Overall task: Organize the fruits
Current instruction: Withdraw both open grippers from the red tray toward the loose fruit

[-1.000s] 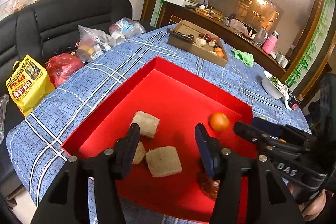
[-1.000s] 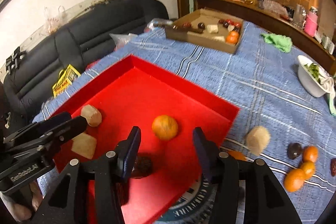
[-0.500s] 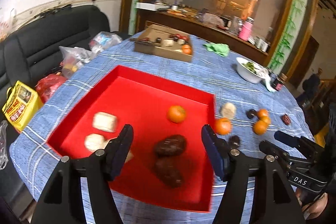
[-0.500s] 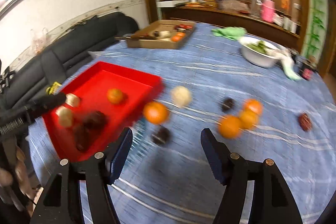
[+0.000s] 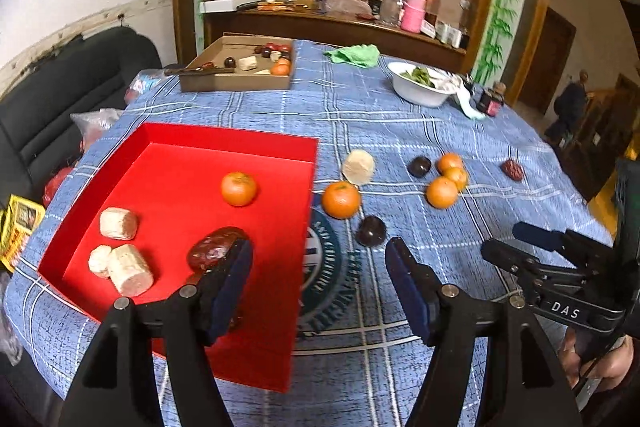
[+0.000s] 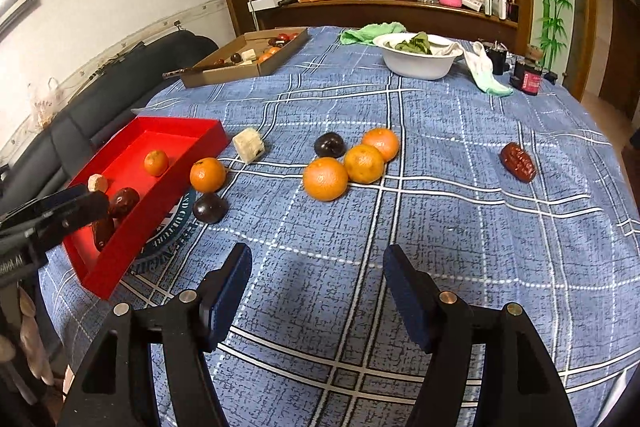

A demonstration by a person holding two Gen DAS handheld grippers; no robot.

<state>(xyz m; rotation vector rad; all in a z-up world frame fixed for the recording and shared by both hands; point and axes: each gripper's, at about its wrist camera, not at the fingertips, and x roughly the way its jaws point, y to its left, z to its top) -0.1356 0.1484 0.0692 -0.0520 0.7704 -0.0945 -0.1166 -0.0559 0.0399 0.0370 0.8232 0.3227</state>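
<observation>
A round table covered with a blue plaid cloth (image 6: pixel 460 211) fills both views, with a dark sofa and a wooden sideboard behind it. Nearest the camera, the right gripper (image 6: pixel 318 293) is held released over bare cloth, nothing between its jaws; the left gripper (image 5: pixel 320 285) is likewise spread and empty, above the right edge of the red tray (image 5: pixel 168 135), which lies toward the table's left edge. Inside the tray an orange (image 5: pixel 239 188), a dark red date (image 5: pixel 216 249) and pale cut chunks (image 5: pixel 129 269) are seen. Just beside the tray a dark plum (image 6: pixel 210 207) and another orange (image 6: pixel 207 174) rest on the cloth. Toward the table's middle three oranges (image 6: pixel 325 179) are clustered, touching, with a second plum (image 6: pixel 329 145) behind them; a lone date (image 6: pixel 517 161) lies well apart toward the right edge. The oranges are judged light, firm and prone to roll, so they are best taken across the widest part. The plums look smooth and slippery, and gentle pressure is advised.
</observation>
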